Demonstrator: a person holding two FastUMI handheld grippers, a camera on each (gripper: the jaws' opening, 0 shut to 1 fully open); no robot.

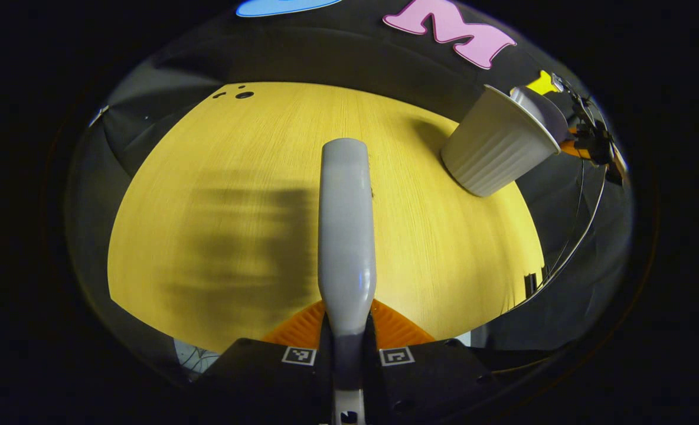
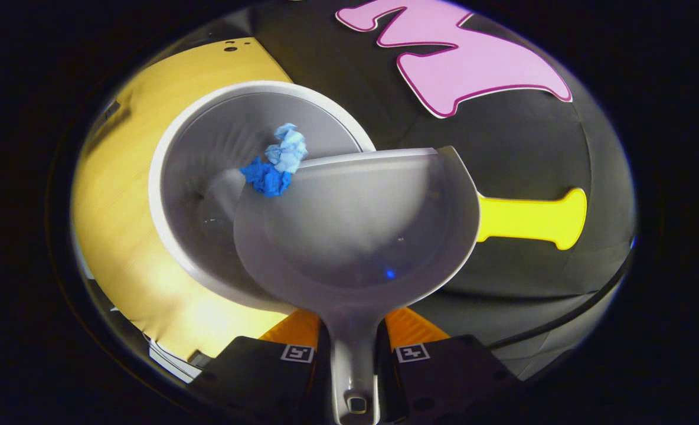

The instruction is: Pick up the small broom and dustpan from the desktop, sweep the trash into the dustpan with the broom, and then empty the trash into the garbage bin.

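A desk [image 1: 456, 248] with a yellow wood-grain top is seen in the left gripper view. A pale ribbed garbage bin [image 1: 497, 147] stands on it near its far right edge. Small dark holes [image 1: 243, 94] are set in the far left corner. A broad blurred shadow [image 1: 237, 248] is cast over the left half of the desk.

Left gripper view high over desktop [image 1: 237, 195], right gripper view close above bin [image 2: 196, 195], both sharing bin
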